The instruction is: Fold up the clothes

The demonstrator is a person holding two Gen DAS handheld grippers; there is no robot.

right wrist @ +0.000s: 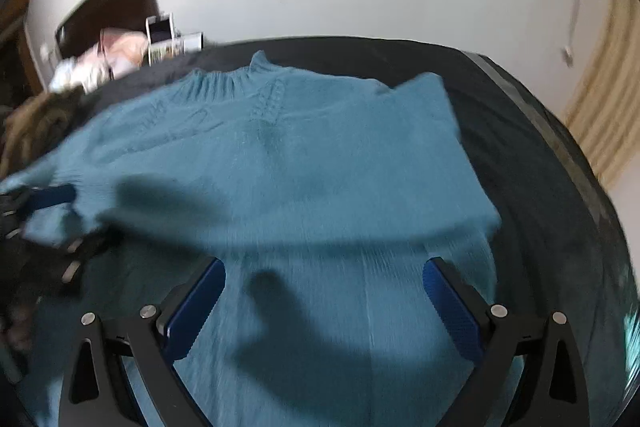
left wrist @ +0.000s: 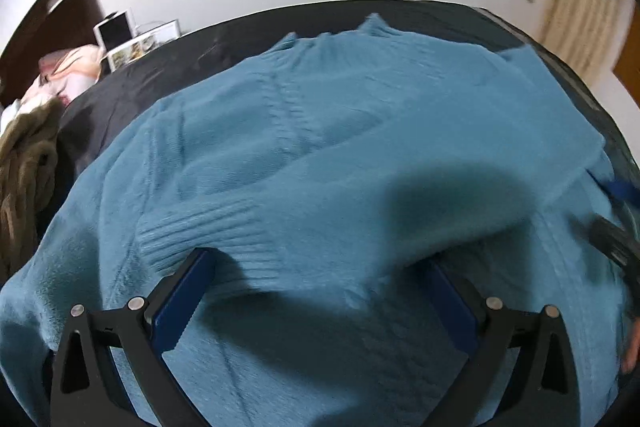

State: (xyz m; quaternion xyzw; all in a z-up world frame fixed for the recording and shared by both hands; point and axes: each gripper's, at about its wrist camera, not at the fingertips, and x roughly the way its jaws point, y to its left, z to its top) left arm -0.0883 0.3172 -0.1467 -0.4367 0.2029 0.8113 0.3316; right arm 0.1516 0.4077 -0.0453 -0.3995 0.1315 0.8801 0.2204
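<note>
You are working a teal knit sweater that is lying spread on a dark-covered bed, and everything here is placed from that sweater. Off its left edge an olive garment is sitting heaped, with pink bedding beyond it near the wall. Over the sweater's near-left part, your left gripper is hovering with its fingers spread wide; a ribbed cuff is lying between them, not pinched as far as the view shows. Over the near-right part, your right gripper is hanging released too, nothing in its fingers. The sweater's collar is pointing away from you toward the wall, so the long axis is running from you to the far edge of the bed. A sleeve is looking already laid across the body, and the right shoulder is showing a turned-in corner, so I judge you are partway into the folding, though blur is hiding the exact layers. Any further fold is calling for a clean pinch through the thick knit and a low, even carry so the layers are not dragging askew.
</note>
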